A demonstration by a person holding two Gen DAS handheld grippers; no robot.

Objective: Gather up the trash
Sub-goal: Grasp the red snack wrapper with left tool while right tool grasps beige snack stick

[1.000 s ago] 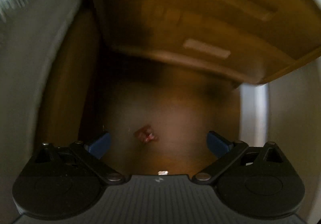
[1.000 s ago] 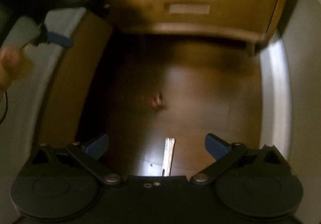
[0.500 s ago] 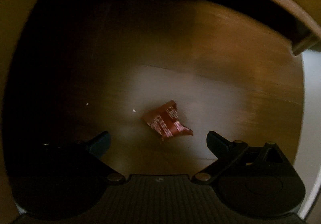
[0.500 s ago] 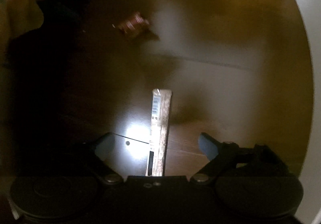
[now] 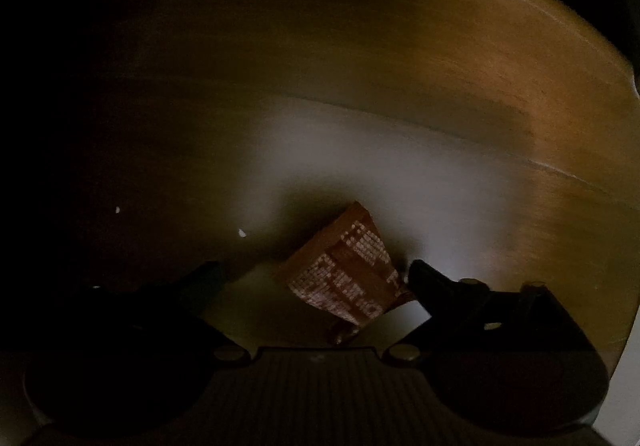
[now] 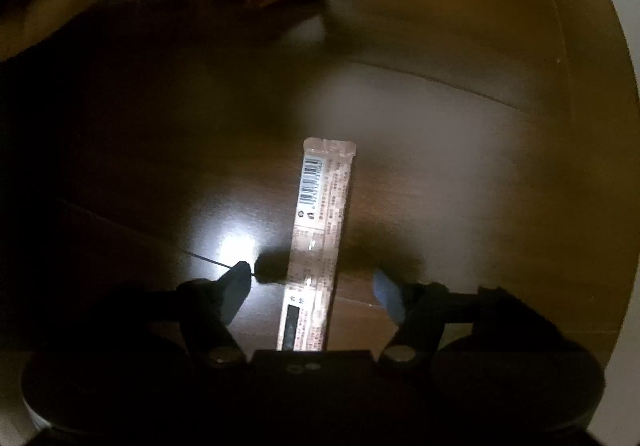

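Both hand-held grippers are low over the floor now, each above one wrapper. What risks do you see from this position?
1. The long pale wrapper lies flat on the wooden floor. The closing right hand-held gripper may slide over it, or scrape the floor.
2. The red wrapper sits close to one finger of the closing left hand-held gripper, off centre, so it may be pushed aside rather than pinched.
3. Dim light makes aiming harder.

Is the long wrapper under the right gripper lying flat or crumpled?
Flat: the long wrapper lies straight on the wooden floor, barcode up.
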